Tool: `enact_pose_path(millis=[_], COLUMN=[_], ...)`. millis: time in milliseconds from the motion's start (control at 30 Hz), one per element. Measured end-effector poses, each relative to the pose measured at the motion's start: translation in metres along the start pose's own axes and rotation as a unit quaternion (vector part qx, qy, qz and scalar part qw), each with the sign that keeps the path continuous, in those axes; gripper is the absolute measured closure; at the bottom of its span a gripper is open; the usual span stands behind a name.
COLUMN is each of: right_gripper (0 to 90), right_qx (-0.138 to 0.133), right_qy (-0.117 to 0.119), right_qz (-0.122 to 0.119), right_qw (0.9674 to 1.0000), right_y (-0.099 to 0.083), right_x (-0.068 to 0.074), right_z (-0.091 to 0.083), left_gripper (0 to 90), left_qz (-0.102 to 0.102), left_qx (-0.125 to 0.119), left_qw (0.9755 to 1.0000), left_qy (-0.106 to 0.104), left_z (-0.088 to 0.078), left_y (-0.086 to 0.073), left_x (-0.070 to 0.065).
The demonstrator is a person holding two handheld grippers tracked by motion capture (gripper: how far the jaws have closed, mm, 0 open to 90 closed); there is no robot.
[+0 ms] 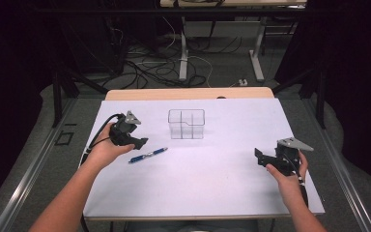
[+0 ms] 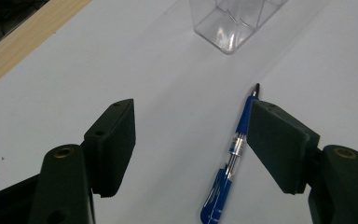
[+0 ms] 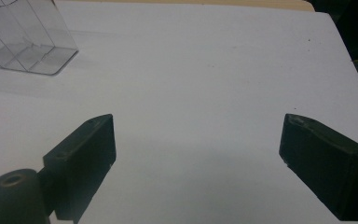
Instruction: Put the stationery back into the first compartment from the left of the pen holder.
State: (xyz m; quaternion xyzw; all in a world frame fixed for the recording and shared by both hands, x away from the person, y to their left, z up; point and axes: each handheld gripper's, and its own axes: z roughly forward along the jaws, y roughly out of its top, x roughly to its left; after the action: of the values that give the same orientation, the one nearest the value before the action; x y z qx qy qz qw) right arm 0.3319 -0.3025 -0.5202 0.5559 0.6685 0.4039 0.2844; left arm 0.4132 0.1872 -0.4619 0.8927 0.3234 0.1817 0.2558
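Observation:
A blue pen (image 1: 148,154) lies on the white sheet, its tip toward a clear divided container (image 1: 186,124). My left gripper (image 1: 140,142) hovers just left of the pen, held in a hand. In the left gripper view its jaws stand apart around bare sheet (image 2: 191,112), and the pen (image 2: 235,149) lies under the inner edge of the right-hand jaw, touching neither pad. My right gripper (image 1: 260,157) is at the sheet's right side, far from the pen. Its jaws (image 3: 198,126) stand wide, with nothing between them.
The clear container (image 2: 228,23) stands upright at the sheet's far middle and looks empty (image 3: 23,39). The white sheet (image 1: 198,183) covers a wooden table whose far edge (image 1: 188,93) shows. Cables and table legs lie on the floor beyond.

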Motion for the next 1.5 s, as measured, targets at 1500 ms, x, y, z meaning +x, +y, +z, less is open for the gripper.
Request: enact_pose_path(millis=[1500], right_gripper=[10.2], right_qx=[-0.002], right_qy=[0.003], right_qz=[-0.001], right_qw=[1.0000], right_y=[0.000], right_x=[0.000], right_z=[0.001], left_gripper=[45.0], left_qz=[0.107], left_qx=[0.145], left_qw=[0.9821], left_qy=[-0.056], left_z=[0.041], left_y=[0.013], left_x=[-0.018])
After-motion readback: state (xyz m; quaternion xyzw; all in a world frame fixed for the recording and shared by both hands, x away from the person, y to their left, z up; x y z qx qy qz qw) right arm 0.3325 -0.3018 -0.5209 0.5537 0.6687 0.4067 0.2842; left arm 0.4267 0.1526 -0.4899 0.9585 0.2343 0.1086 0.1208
